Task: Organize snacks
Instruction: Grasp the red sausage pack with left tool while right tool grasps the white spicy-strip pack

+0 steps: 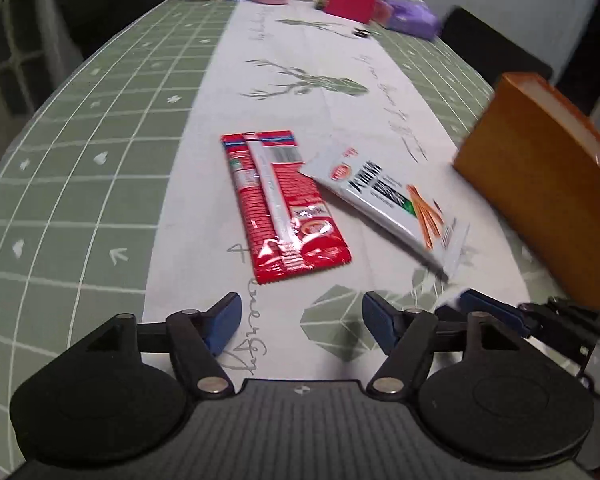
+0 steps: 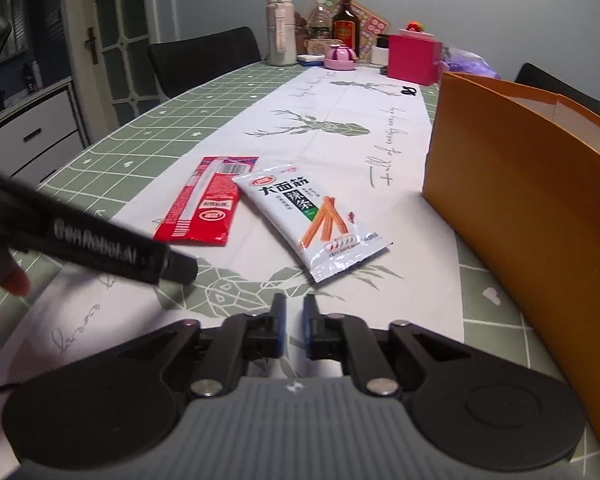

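A red snack packet [image 1: 282, 208] lies flat on the white table runner, and shows in the right wrist view [image 2: 206, 202] too. A white snack packet [image 1: 388, 196] with orange sticks printed on it lies beside it, its corner over the red one, also in the right wrist view [image 2: 314, 220]. An orange open box [image 1: 540, 184] stands to the right [image 2: 532, 208]. My left gripper [image 1: 298, 322] is open and empty, just short of the red packet. My right gripper [image 2: 295, 320] is shut and empty, just short of the white packet; it shows in the left wrist view [image 1: 488, 308].
The table [image 1: 80, 168] has a green checked cloth. At its far end stand a pink box [image 2: 416, 58], bottles [image 2: 346, 20], a pink cup [image 2: 340, 58] and a purple bag [image 1: 414, 16]. Black chairs [image 2: 204, 60] stand around it. The left gripper's body [image 2: 88, 240] crosses the right view's left side.
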